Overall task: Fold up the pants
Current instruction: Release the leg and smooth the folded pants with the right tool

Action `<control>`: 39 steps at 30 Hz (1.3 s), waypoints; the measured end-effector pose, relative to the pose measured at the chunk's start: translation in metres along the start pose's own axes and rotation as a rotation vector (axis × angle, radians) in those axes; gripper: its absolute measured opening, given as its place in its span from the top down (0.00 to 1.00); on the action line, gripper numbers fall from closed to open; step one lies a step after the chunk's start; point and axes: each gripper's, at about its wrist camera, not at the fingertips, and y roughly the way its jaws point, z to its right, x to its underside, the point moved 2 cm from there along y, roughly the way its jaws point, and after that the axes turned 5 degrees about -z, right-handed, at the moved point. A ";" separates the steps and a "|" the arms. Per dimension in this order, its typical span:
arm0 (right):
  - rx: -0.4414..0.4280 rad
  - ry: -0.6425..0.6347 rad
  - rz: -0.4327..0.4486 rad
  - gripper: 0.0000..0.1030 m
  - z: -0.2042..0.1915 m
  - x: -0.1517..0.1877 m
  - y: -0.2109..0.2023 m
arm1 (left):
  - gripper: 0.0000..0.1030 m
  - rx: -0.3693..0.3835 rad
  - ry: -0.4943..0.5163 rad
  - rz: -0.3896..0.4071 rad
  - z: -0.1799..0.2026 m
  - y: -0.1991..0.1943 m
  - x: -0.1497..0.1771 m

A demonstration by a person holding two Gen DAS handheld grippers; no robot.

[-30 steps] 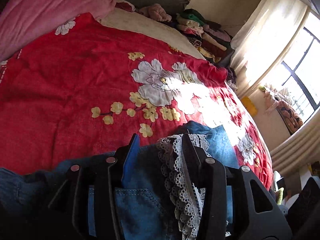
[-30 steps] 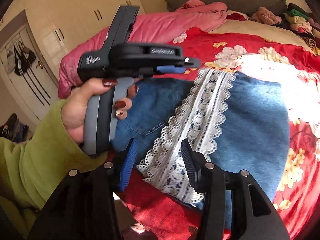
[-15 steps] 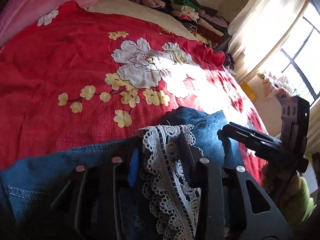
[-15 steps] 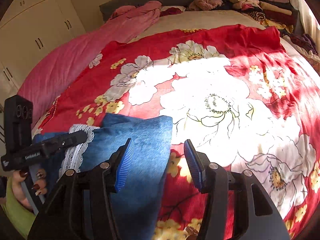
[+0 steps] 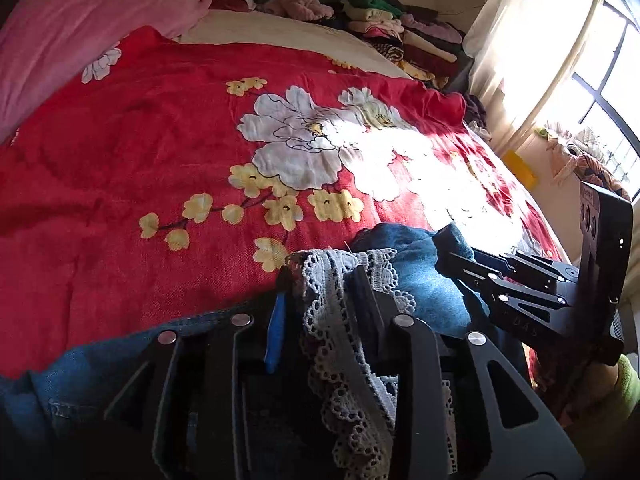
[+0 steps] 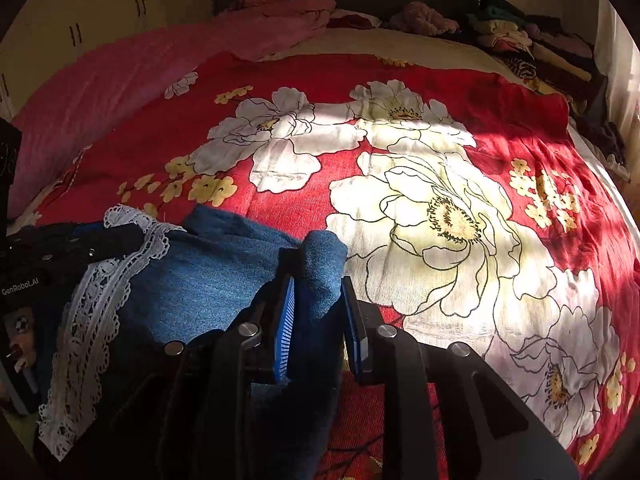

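- Denim pants (image 6: 224, 276) lie at the near edge of the red floral bedspread (image 6: 400, 80).
- Left gripper (image 5: 320, 300) pinches the lace trim (image 5: 340, 280); right gripper (image 6: 318, 312) clamps a denim corner, apparently ready to lift a fold.
- The right jaws, a second ago open beside the lace, have just closed.
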 end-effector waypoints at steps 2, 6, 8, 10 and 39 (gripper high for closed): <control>0.007 0.017 0.016 0.70 0.003 0.000 -0.009 | 0.69 -0.015 0.002 0.002 -0.001 -0.003 0.002; -0.026 0.025 0.074 0.48 0.004 0.002 -0.038 | 0.68 -0.044 0.016 0.018 0.000 -0.016 0.006; -0.038 0.034 0.093 0.48 0.005 0.007 -0.051 | 0.65 -0.073 0.029 0.036 0.001 -0.024 0.007; -0.055 0.044 0.105 0.44 0.004 0.014 -0.063 | 0.55 -0.103 0.035 0.053 0.001 -0.034 0.008; -0.180 0.080 0.123 0.12 0.009 0.095 -0.135 | 0.13 -0.142 -0.041 0.057 0.023 -0.118 0.088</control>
